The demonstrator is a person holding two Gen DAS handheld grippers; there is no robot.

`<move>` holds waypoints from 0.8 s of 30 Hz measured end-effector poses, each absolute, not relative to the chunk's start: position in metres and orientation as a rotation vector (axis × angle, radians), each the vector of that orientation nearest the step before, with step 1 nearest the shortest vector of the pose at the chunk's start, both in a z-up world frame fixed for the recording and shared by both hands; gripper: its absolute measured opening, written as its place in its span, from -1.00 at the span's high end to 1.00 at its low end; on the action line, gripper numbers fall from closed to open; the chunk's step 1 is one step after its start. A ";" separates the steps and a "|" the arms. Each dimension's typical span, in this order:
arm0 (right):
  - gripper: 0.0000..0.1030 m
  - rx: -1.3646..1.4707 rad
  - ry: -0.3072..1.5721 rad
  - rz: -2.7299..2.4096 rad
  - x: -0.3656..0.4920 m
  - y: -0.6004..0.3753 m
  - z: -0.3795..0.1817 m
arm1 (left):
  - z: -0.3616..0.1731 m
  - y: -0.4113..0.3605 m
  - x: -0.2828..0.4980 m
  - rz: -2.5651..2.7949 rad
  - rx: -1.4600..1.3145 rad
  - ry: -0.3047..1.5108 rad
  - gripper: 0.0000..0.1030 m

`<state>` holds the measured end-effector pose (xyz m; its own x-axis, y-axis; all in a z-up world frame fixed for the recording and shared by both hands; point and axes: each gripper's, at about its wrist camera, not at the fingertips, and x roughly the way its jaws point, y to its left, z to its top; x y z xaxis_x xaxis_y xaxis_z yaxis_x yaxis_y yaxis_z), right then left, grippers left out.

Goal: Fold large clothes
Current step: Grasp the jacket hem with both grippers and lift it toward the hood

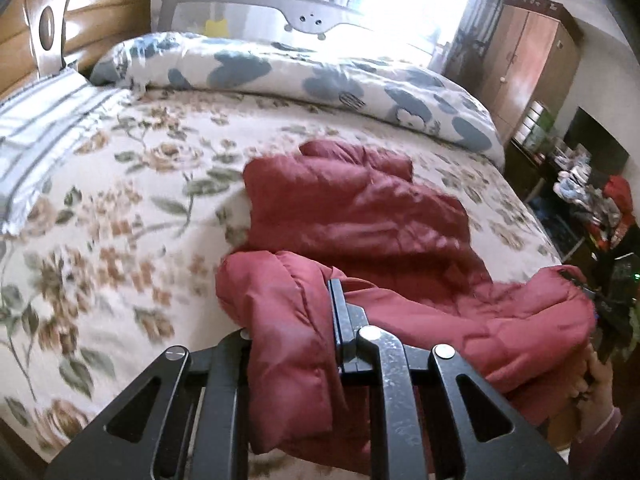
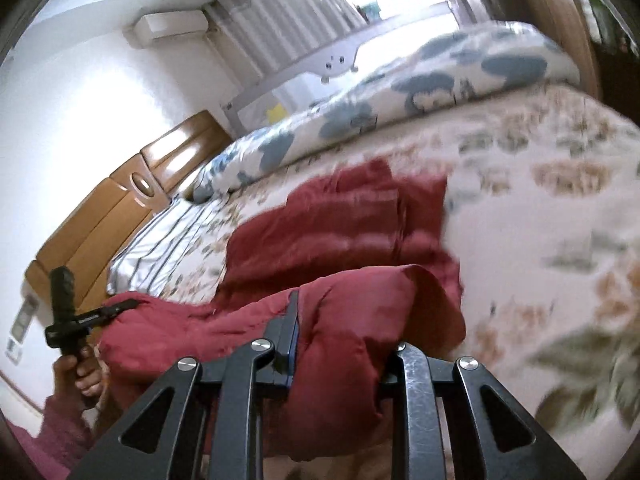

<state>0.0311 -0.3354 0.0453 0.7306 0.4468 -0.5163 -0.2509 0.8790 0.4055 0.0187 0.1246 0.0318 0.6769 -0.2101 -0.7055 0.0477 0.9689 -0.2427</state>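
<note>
Bedroom scene, read from left to right. A wooden headboard (image 1: 100, 12) stands at 10 o'clock, with a striped pillow (image 1: 44, 128) below it at 9 o'clock. A bed (image 1: 132, 208) with a flowered cover fills the middle. A rolled quilt (image 1: 320, 80) with blue flowers lies along its far side at 12 o'clock, in front of a grey rail (image 1: 280, 8) and a bright window. The red padded jacket (image 1: 360, 208) lies on the flowered cover just right of centre; its far part rests flat on the bed, while its near edge is lifted off the cover and stretched between the two grippers. The left gripper (image 1: 296, 320), at 6 o'clock in its own view, has its fingers closed on a bunched corner of the jacket, the cloth draped over and hiding one finger. At 4 o'clock in that view the right gripper (image 1: 600, 300) is clamped on the other end of the lifted edge, held by a hand at the frame edge; its own view shows a thick fold of jacket (image 2: 340, 320) pinched between its fingers (image 2: 290, 320). A wooden wardrobe (image 1: 532, 60) stands at 2 o'clock, with a cluttered dark shelf (image 1: 580, 184) below it at 3 o'clock
</note>
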 end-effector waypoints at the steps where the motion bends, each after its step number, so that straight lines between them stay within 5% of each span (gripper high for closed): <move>1: 0.59 0.304 0.636 0.384 0.037 -0.333 0.048 | 0.034 0.124 0.027 -0.138 -0.209 0.809 0.72; 24: 0.48 0.342 0.642 0.159 0.220 -0.334 0.030 | 0.010 0.120 0.207 0.036 -0.236 0.822 0.63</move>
